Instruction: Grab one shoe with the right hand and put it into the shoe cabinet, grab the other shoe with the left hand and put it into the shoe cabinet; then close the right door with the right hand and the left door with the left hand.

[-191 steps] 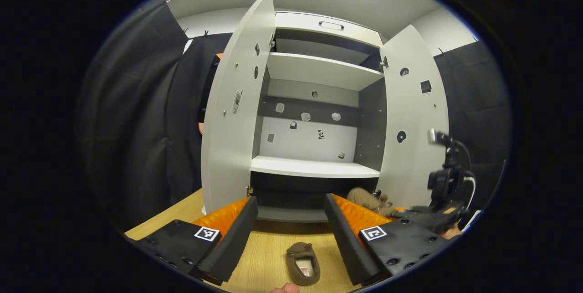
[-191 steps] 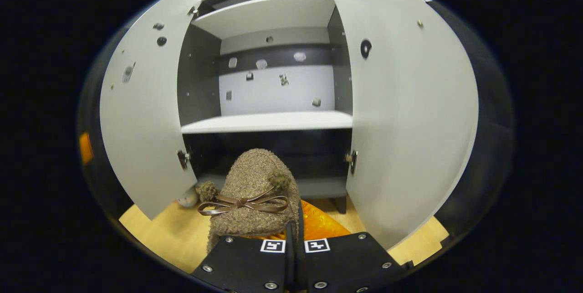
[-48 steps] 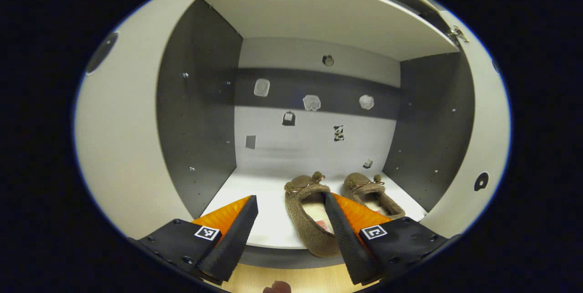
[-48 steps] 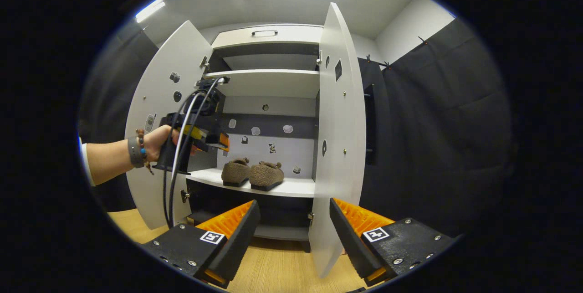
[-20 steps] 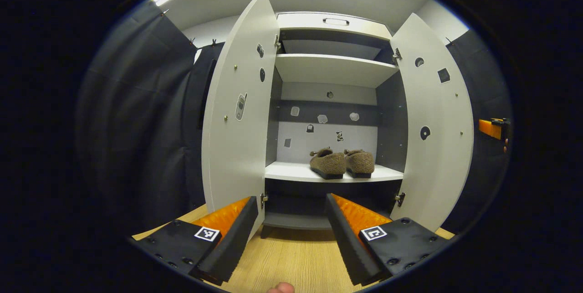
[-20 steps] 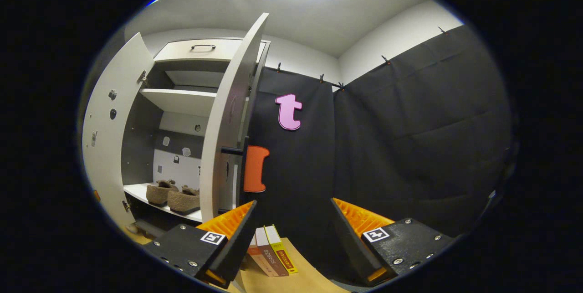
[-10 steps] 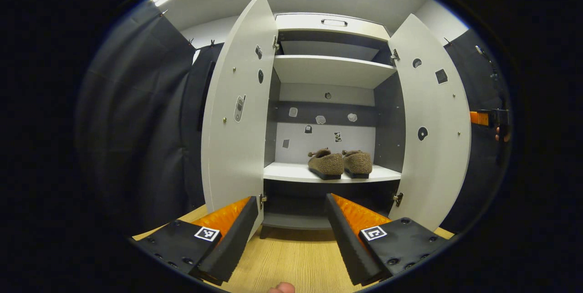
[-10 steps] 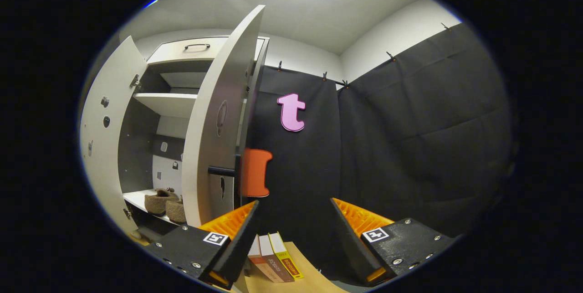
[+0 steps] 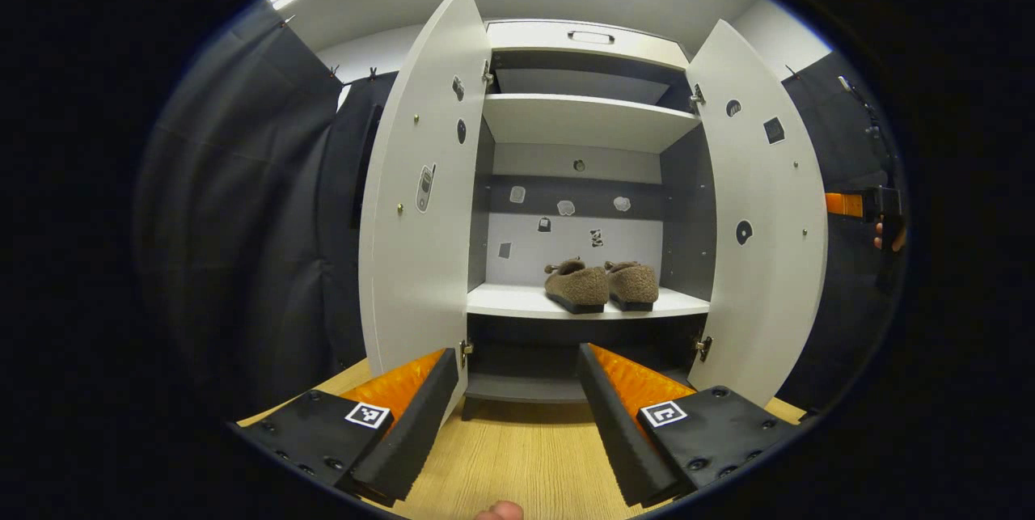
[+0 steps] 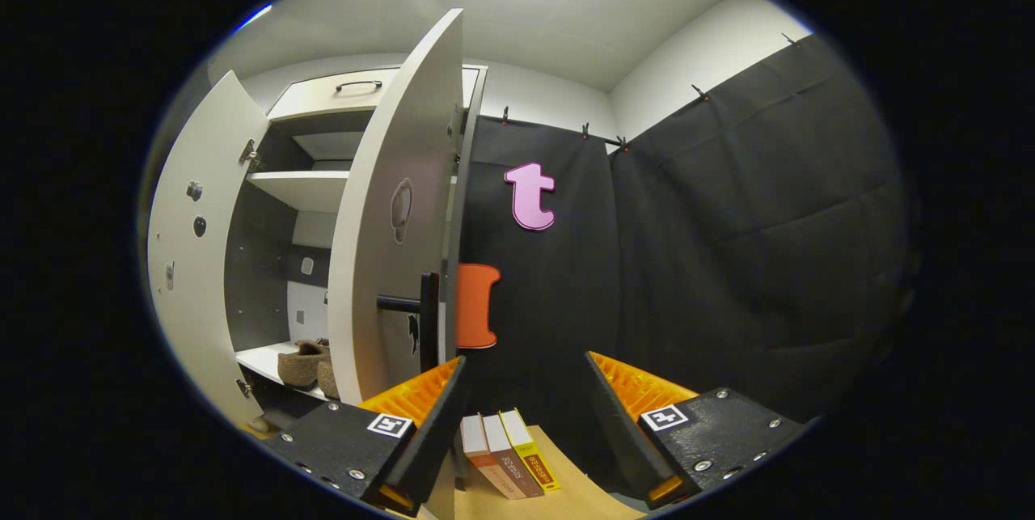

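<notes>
A: Both shoes sit on the cabinet's middle shelf, both tongs spread and empty.

B: So, right door next. Stiff, light panel on hinges; I'd push its outer face near the handle with the right gripper.

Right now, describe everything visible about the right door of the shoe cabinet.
The right door is a tall pale grey panel, matte and flat, hinged to the shoe cabinet and standing wide open. Small dark stickers and screw heads dot its inner face. On its outer face, the right gripper view shows a dark bar handle. Nothing touches it; the right tongs hover behind it, open.
</notes>
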